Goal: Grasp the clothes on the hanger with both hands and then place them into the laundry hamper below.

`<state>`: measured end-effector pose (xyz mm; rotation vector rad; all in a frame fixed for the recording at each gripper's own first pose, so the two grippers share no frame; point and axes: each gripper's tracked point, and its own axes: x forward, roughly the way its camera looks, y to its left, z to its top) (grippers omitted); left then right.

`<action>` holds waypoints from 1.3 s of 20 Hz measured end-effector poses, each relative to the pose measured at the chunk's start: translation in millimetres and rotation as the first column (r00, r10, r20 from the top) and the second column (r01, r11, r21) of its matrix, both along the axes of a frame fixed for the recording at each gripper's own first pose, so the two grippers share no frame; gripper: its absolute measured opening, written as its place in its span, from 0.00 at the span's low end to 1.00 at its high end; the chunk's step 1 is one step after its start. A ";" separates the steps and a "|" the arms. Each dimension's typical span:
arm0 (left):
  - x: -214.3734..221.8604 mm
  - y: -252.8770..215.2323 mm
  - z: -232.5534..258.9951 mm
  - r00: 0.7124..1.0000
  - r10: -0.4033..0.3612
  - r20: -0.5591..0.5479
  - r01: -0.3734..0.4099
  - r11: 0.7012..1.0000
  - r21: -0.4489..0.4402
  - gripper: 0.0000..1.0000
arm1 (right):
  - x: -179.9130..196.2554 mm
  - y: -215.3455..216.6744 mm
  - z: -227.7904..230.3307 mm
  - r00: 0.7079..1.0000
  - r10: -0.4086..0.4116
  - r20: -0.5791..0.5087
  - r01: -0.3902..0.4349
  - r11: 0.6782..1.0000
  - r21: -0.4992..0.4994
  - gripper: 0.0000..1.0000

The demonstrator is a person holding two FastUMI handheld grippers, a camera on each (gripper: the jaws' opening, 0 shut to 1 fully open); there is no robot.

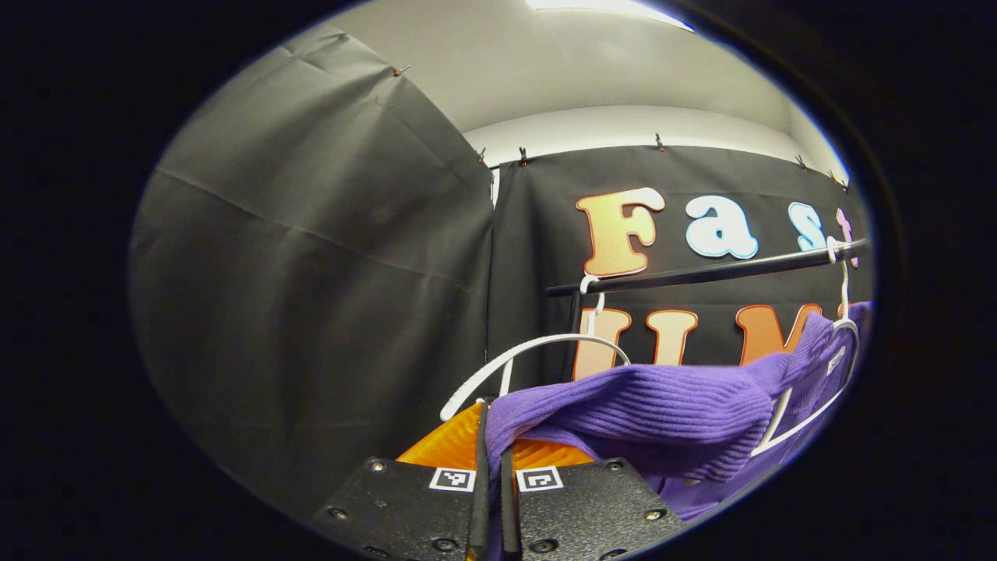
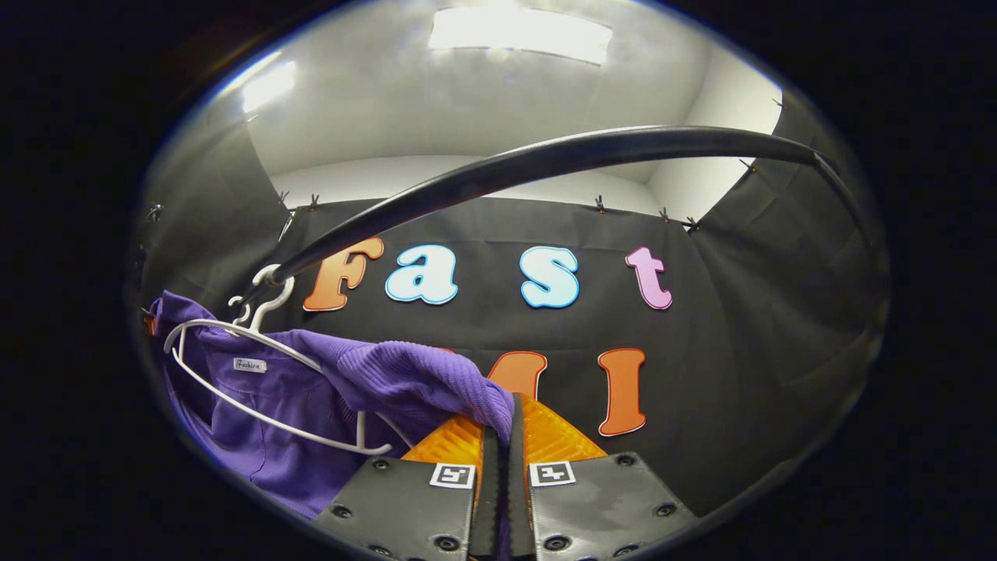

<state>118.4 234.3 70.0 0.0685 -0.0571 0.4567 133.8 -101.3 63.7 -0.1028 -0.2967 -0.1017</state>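
Note:
A purple ribbed sweater [image 1: 654, 413] hangs on a white hanger [image 1: 810, 413] from the black rail [image 1: 701, 274]. In the left gripper view, my left gripper [image 1: 492, 421] is shut on the sweater's left shoulder, pulled out toward me. In the right gripper view the same sweater [image 2: 389, 378] stretches from its white hanger [image 2: 265, 374] at the left to my right gripper [image 2: 502, 417], which is shut on its other shoulder. The fabric is pinched between both pairs of fingers.
A second, bare white hanger [image 1: 537, 351] hangs on the rail just beyond my left gripper. The black rail [image 2: 545, 160] arcs overhead in the right gripper view. Black cloth walls close the booth on all sides.

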 end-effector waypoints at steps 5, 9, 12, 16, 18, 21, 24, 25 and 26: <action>20.6 -2.6 -40.5 0.994 -0.036 -0.104 0.033 0.999 -0.029 0.06 | 24.2 -8.7 -6.0 0.999 -0.031 -0.011 0.031 1.000 -0.001 0.12; 26.2 6.4 -92.7 0.982 -0.025 -0.188 0.026 1.000 0.006 0.06 | 42.3 -9.2 -27.1 0.998 -0.029 -0.055 0.029 1.000 0.008 0.12; 20.9 8.7 -127.5 0.974 -0.038 -0.223 0.035 0.999 -0.019 0.08 | 53.0 -14.7 -44.9 0.994 -0.055 -0.091 0.052 0.998 -0.031 0.12; 14.4 4.3 -136.3 0.977 -0.045 -0.210 0.042 0.999 -0.015 0.06 | 63.5 -22.2 -52.7 0.989 -0.092 -0.113 0.087 0.995 -0.047 0.12; 16.0 0.7 -135.5 0.977 -0.050 -0.207 0.049 0.999 -0.012 0.06 | 69.4 -34.6 -56.7 0.984 -0.122 -0.129 0.113 0.991 -0.071 0.12; 16.4 -9.0 -131.8 0.979 -0.070 -0.192 0.068 0.998 -0.015 0.06 | 69.6 -37.8 -66.7 0.980 -0.118 -0.159 0.114 0.993 -0.038 0.12; 12.5 -15.4 -124.0 0.979 -0.075 -0.187 0.080 0.997 0.017 0.06 | 53.8 -45.2 -66.6 0.977 -0.143 -0.160 0.134 0.989 -0.065 0.12; 12.4 -16.9 -124.7 0.978 -0.081 -0.192 0.088 0.996 0.025 0.06 | 46.2 -46.9 -67.4 0.976 -0.144 -0.164 0.134 0.989 -0.069 0.12; 11.3 -17.4 -126.8 0.976 -0.086 -0.200 0.095 0.995 0.033 0.04 | 38.8 -49.3 -69.8 0.974 -0.145 -0.171 0.135 0.988 -0.070 0.12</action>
